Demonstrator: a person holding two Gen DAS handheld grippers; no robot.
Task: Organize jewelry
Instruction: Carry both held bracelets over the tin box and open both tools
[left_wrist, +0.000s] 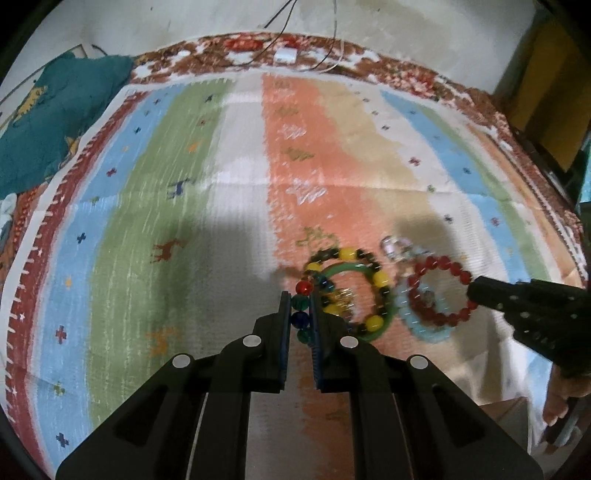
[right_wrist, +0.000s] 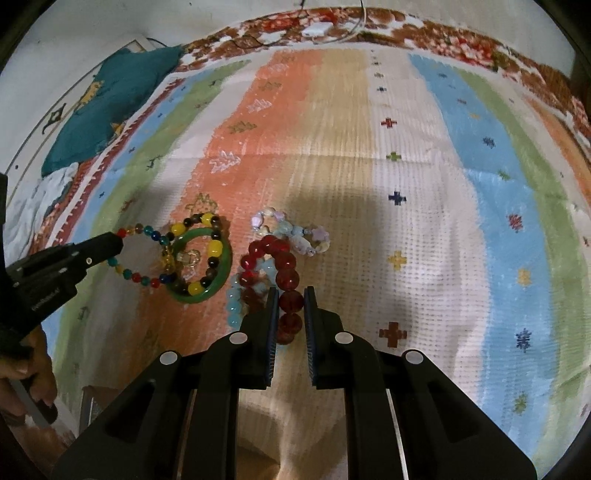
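- The left tool is clenched on the multicolour bead bracelet, at the left edge of the jewelry pile on the striped rug.
- The right tool grips the red bead bracelet.
- Risk: both strands overlap the green bangle and the pale blue bracelet, so lifting may drag those along.

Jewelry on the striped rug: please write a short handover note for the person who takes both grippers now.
Left gripper: jaws shut on the multicolour bead bracelet at its left side.
Right gripper: jaws shut on the red bead bracelet.
In the pile between them on the striped rug: green bangle with the yellow-and-dark bead bracelet over it, light blue bead bracelet under the red one, pastel charm bracelet behind.
Done: two pieces gripped; nothing is sorted yet.
Left: pull both free of the pile, lay them apart, then separate the rest.
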